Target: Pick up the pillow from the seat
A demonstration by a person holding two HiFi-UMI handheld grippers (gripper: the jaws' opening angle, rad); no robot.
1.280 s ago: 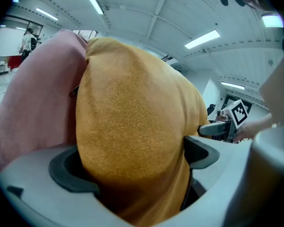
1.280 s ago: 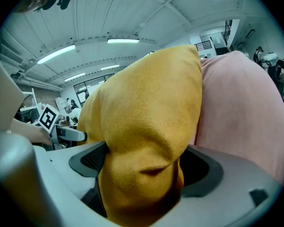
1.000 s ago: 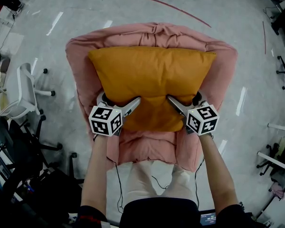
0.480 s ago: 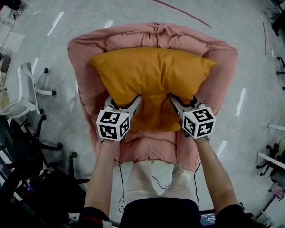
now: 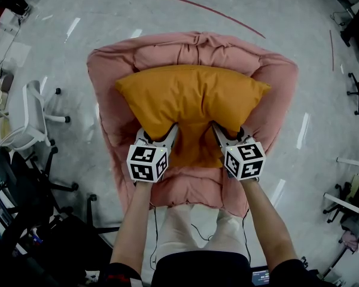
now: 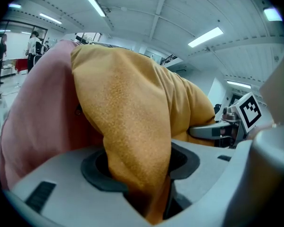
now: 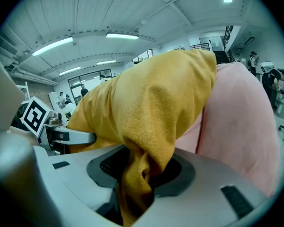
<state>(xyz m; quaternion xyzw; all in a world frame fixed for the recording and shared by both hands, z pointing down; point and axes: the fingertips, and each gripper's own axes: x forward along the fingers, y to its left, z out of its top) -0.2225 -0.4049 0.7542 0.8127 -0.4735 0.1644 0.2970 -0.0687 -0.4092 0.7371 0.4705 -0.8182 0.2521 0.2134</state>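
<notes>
An orange pillow (image 5: 191,100) lies on the pink padded seat (image 5: 197,46). My left gripper (image 5: 155,134) bites the pillow's near edge left of centre, and my right gripper (image 5: 231,133) bites it right of centre. Both pairs of jaws are closing with bunched orange fabric pinched between the pads. In the left gripper view the pillow (image 6: 132,108) bulges up from my left gripper (image 6: 141,178), with the pink seat (image 6: 42,122) to the left. The right gripper view shows a fold of the pillow (image 7: 151,108) squeezed in my right gripper (image 7: 138,183).
A white office chair (image 5: 30,115) and a black chair (image 5: 24,190) stand on the grey floor to the left. More chairs (image 5: 356,88) stand at the right edge. A red line (image 5: 209,8) runs across the floor beyond the seat. The person's legs (image 5: 191,226) are against the seat's front.
Both grippers have closed from wide open onto the pillow's near edge and drawn closer together. The pillow's front has bunched and its corners have pulled inward.
</notes>
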